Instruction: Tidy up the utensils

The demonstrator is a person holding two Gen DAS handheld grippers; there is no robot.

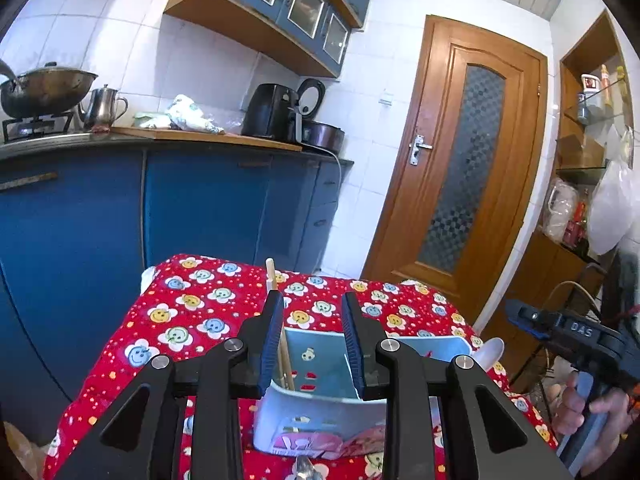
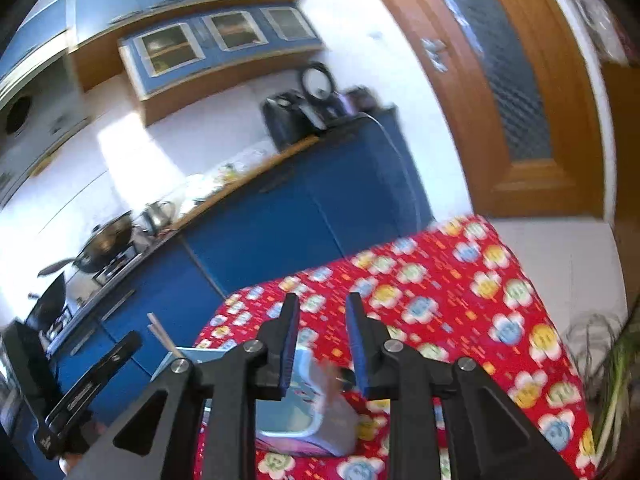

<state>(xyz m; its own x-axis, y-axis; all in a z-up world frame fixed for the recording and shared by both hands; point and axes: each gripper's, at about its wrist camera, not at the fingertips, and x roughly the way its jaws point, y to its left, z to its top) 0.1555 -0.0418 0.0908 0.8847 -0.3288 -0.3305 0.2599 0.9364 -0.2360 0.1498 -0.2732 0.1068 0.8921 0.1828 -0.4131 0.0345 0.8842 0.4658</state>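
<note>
A light blue utensil holder [image 1: 320, 406] stands on a table with a red flowered cloth [image 1: 192, 320]. Wooden chopsticks [image 1: 271, 274] stand upright in its left compartment, just behind my left finger. My left gripper [image 1: 312, 300] hovers over the holder, open, with nothing between its pads. A white spoon [image 1: 491, 350] pokes out beside the holder's right end. In the blurred right wrist view my right gripper [image 2: 322, 300] is open above the holder [image 2: 280, 412], with no pad on anything. The chopsticks [image 2: 162, 332] show to its left.
A hand holds the right gripper [image 1: 520, 316] past the table's right edge. The left gripper [image 2: 100, 376] shows at lower left. Blue cabinets [image 1: 200, 208] with a wok and kettle stand behind the table, and a wooden door [image 1: 460, 168] to the right. A metal utensil [image 1: 304, 470] lies in front of the holder.
</note>
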